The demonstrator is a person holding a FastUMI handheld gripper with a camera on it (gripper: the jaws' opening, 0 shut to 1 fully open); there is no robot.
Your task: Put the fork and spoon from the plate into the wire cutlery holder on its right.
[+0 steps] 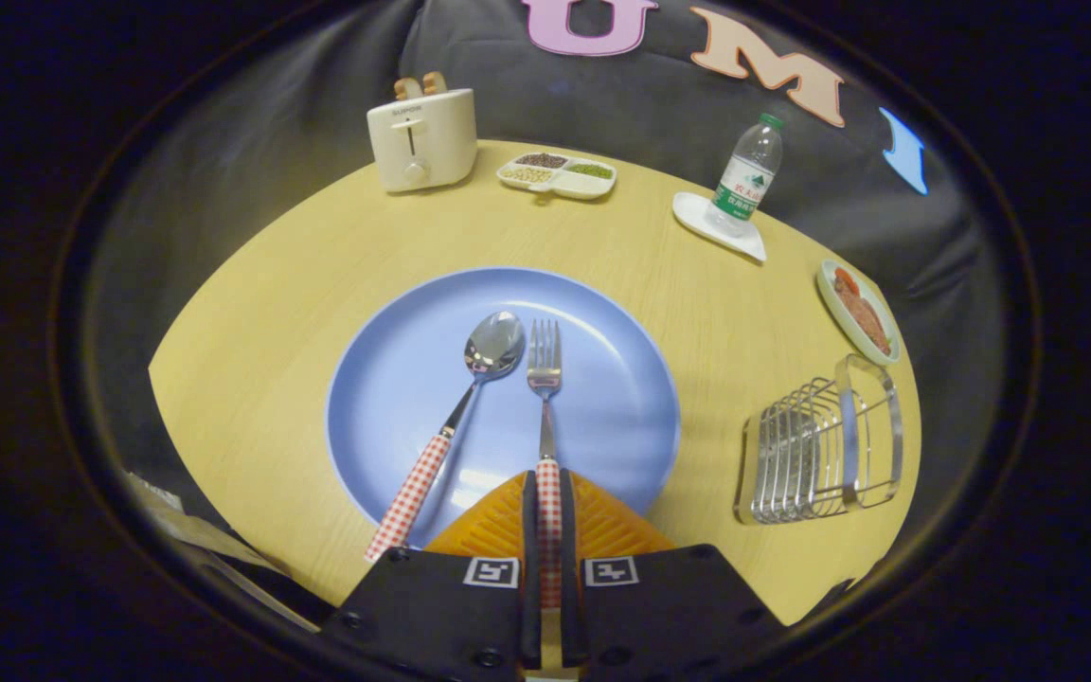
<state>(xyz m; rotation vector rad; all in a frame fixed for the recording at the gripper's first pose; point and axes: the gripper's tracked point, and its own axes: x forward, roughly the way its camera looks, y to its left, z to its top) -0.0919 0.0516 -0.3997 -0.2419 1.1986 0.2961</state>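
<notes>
I see the claw (pixel 548 493) clamped on the fork (pixel 545 379) handle, both fingers pressing its checked grip. Fork lies on the plate (pixel 394 379), tines pointing away from me. Spoon (pixel 470 398) lies just left of it, handle hanging over the plate rim. Holder (pixel 820 450) sits right of the plate on the bench (pixel 252 313).

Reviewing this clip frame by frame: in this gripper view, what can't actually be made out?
- Fork: the near end of its checked handle is hidden between the fingers of the gripper, which are closed on it.
- Plate: its near rim is covered by the fingers.
- Wire cutlery holder: its inside is too distorted to judge.
- Divided dish beside the toaster: its contents are too small to identify.
</notes>
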